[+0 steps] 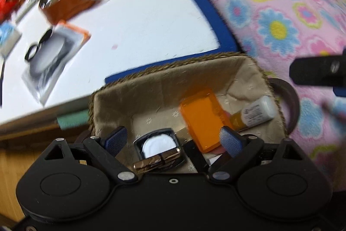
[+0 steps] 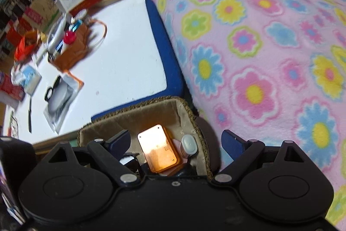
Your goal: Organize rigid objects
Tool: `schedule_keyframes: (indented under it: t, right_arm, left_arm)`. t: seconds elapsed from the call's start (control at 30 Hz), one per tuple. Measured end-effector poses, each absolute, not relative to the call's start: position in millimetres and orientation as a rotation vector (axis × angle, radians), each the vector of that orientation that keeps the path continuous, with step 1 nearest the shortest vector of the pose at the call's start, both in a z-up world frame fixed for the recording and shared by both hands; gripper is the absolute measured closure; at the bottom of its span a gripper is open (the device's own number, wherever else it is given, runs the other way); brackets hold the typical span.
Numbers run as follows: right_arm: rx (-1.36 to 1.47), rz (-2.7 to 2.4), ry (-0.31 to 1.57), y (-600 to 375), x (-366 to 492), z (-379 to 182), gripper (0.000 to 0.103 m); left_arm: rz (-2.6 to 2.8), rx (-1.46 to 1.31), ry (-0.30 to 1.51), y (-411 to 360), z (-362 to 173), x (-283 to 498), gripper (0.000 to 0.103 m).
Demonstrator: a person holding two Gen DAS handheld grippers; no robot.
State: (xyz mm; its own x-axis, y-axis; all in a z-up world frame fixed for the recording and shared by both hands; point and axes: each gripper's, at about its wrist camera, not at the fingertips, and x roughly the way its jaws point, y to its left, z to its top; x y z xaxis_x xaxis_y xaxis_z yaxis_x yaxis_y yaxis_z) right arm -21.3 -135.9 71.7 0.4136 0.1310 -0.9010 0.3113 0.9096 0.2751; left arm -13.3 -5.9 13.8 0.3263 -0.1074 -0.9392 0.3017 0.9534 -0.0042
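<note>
1. Left gripper (image 1: 174, 140) hangs over the woven basket (image 1: 218, 56), pointing steeply down. Jaws spread wide, nothing pinched; blue pads (image 1: 117, 138) clear of all contents.
2. Directly below the left gripper, on the basket's cloth lining: a small square dark-framed case with a white round inside (image 1: 159, 145), lying flat, a metallic hinge at its near edge. Not touched by either pad.
3. Also in the basket: an orange translucent box (image 1: 202, 119), tilted, right of the square case; beyond it a small bottle with a white cap (image 1: 256, 113), on its side against the right wall.
4. Right gripper (image 2: 175, 143) likewise released, jaws wide and empty. Its left finger sits over the basket (image 2: 151, 102), its right finger over the flowered blanket (image 2: 259, 47) outside the rim.
5. Right view: the orange box (image 2: 159, 148) glares in the light; bottle cap (image 2: 189, 144) just beside it.
6. Basket sits at the near edge of the white table with a blue border (image 1: 140, 14), touching the blanket.
7. Well apart on the table: a brown holder of pens and tubes (image 1: 71, 3), a foil packet with a round disc (image 1: 50, 53).
</note>
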Motion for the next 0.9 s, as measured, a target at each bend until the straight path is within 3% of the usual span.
schedule_keyframes:
  t: [0.37,0.73,0.9]
  right_arm:
    - [0.495,-0.442,1.053,-276.5,-127.3,100.1,0.011]
    - [0.549,-0.812,0.962,-453.8,-208.9,118.9,0.012]
    - [0.694,-0.883,0.903,-521.2,-214.3,114.3,0.030]
  left_arm:
    - [-0.453,0.272,1.137,-70.5,50.2,-49.3,0.011]
    - [-0.720,0.335,1.015,-208.6,104.0,-92.2,0.006]
    - [-0.796,0.403,0.998,-257.6,92.5,-109.8,0.006]
